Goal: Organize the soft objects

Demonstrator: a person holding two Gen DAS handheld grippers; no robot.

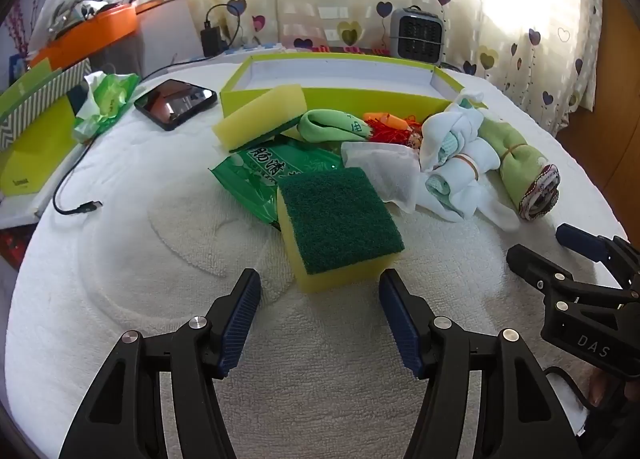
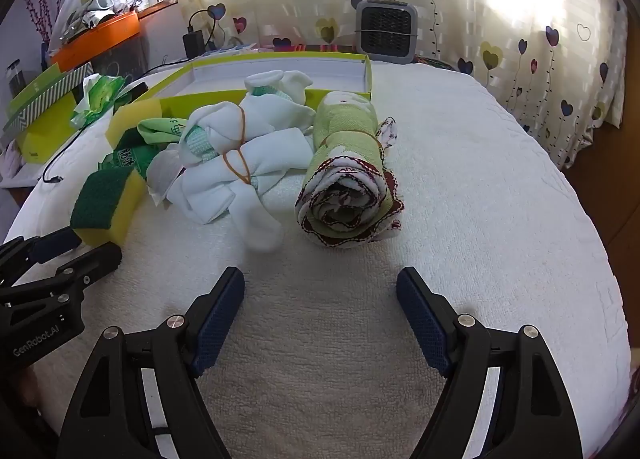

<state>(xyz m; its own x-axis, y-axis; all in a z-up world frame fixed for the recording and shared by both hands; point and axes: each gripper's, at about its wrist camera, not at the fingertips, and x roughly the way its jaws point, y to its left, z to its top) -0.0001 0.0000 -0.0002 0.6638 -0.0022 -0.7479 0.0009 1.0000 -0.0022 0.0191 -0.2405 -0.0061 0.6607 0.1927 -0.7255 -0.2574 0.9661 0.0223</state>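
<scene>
Left tongs (image 1: 320, 319) and right tongs (image 2: 320, 315) hover apart, holding nothing. The green-topped sponge (image 1: 340, 227), rolled green towel (image 2: 348, 179) and banded white socks (image 2: 236, 163) lie loose on the white-towelled surface (image 2: 480, 179); the green tray (image 1: 340, 75) behind looks unfilled, so sorting seems barely begun

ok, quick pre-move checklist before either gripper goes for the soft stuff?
1. Left gripper open, nothing between the fingers: ok.
2. Right gripper open, nothing between the fingers: ok.
3. Yellow sponge with green scouring pad straight ahead of left gripper, unobstructed: ok.
4. Rolled green towel with dark red trim ahead of right gripper, banded: ok.
5. Shallow lime-green box open, visible part bare: ok.
</scene>
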